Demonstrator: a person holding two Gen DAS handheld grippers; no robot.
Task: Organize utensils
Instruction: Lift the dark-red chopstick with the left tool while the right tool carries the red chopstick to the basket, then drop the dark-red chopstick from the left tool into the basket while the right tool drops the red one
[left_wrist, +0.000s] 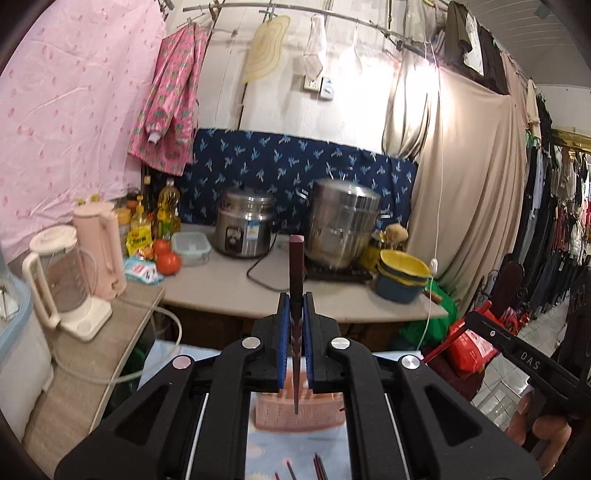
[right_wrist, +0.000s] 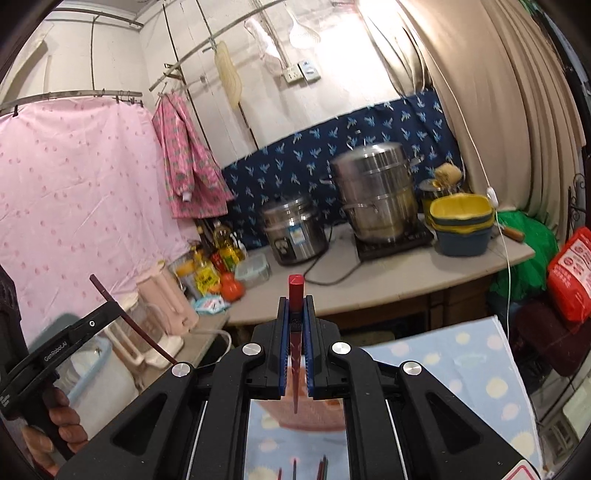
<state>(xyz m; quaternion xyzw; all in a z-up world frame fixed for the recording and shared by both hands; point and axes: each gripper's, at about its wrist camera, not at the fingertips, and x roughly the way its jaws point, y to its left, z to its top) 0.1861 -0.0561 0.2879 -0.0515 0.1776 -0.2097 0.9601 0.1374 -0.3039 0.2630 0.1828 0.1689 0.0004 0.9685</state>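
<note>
In the left wrist view my left gripper (left_wrist: 296, 300) is shut on a dark red chopstick (left_wrist: 296, 258). It stands upright, thick end up, with its tip over a pink slotted holder (left_wrist: 273, 413). In the right wrist view my right gripper (right_wrist: 295, 301) is shut on a brighter red chopstick (right_wrist: 295, 290), also upright above the pink holder (right_wrist: 325, 415). Each view catches the other gripper at its edge, carrying its chopstick (left_wrist: 452, 338) (right_wrist: 125, 317) at a slant. Several more chopsticks (left_wrist: 319, 469) lie on the dotted blue cloth (right_wrist: 443, 369) below.
Behind stands a counter (left_wrist: 229, 291) with a rice cooker (left_wrist: 245, 229), a steel steamer pot (left_wrist: 341, 221), stacked yellow and blue bowls (left_wrist: 402, 275), tomatoes (left_wrist: 168, 260) and oil bottles. A blender (left_wrist: 62, 284) and pink kettle (left_wrist: 99, 243) stand left. Hanging clothes line the right.
</note>
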